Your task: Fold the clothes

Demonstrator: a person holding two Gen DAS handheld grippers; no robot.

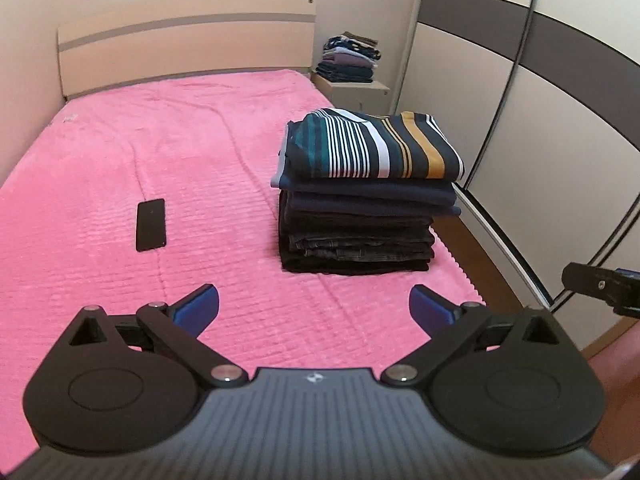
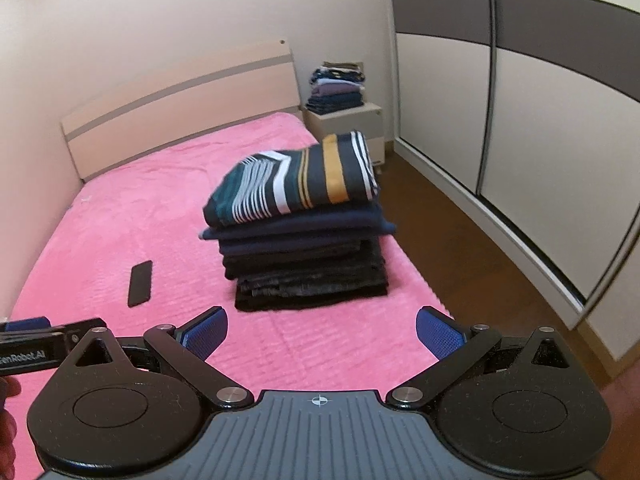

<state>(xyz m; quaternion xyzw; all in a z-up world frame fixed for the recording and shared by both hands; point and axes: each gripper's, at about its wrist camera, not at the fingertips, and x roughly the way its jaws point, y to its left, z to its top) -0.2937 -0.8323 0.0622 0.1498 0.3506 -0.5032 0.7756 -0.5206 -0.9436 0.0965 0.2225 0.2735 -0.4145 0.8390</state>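
We see right claw [image 2: 322,330] spread wide, empty, above pink bed [image 2: 120,220]. Stack of folded clothes [image 2: 304,252] ahead of claw on bed, striped shirt [image 2: 296,180] on top. Black phone [image 2: 140,284] left of stack. Left claw [image 2: 28,338] at left edge. Nightstand [image 2: 348,124] behind stack carries second pile [image 2: 338,88].

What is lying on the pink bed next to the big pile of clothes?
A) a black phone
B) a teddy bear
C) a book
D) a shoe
A: a flat black phone lies on the pink bedspread, apart from and to the left of the stack of folded clothes.
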